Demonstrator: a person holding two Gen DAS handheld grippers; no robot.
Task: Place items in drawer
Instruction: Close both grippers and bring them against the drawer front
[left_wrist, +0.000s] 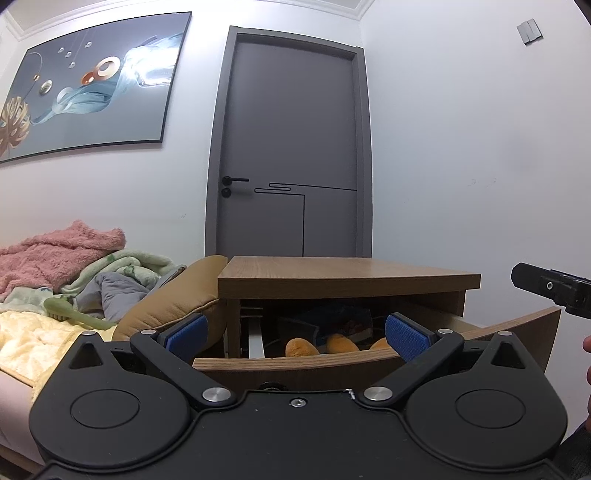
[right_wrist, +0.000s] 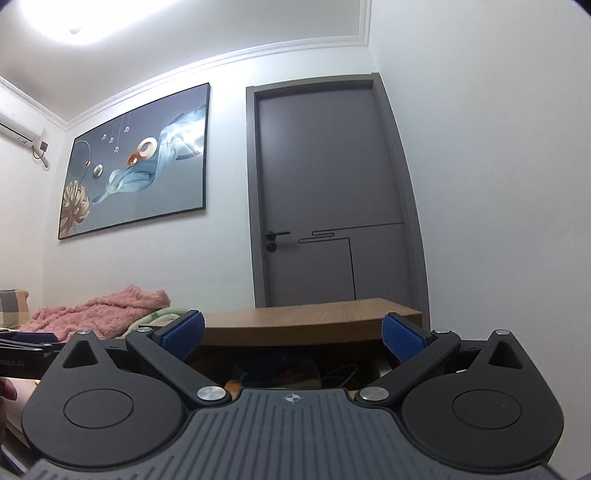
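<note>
A wooden nightstand (left_wrist: 347, 275) stands ahead with its drawer (left_wrist: 295, 363) pulled out toward me. Inside the drawer lie orange plush lumps (left_wrist: 301, 347) and dark printed items (left_wrist: 332, 319). My left gripper (left_wrist: 295, 334) hovers just in front of the drawer's front edge, open, nothing between its blue pads (left_wrist: 404, 336). In the right wrist view the nightstand (right_wrist: 306, 321) top is straight ahead and the drawer interior (right_wrist: 288, 369) shows dark clutter and a cable. My right gripper (right_wrist: 293, 336) is open and empty, and its black body (left_wrist: 554, 290) shows at the right edge of the left wrist view.
A bed (left_wrist: 44, 332) with a pink fleece (left_wrist: 55, 254), green and yellow blankets and a green brush (left_wrist: 74, 314) lies left. A tan cushion (left_wrist: 173, 302) leans on the nightstand. A grey door (left_wrist: 291, 147) stands behind. A hand (left_wrist: 587, 347) shows at right.
</note>
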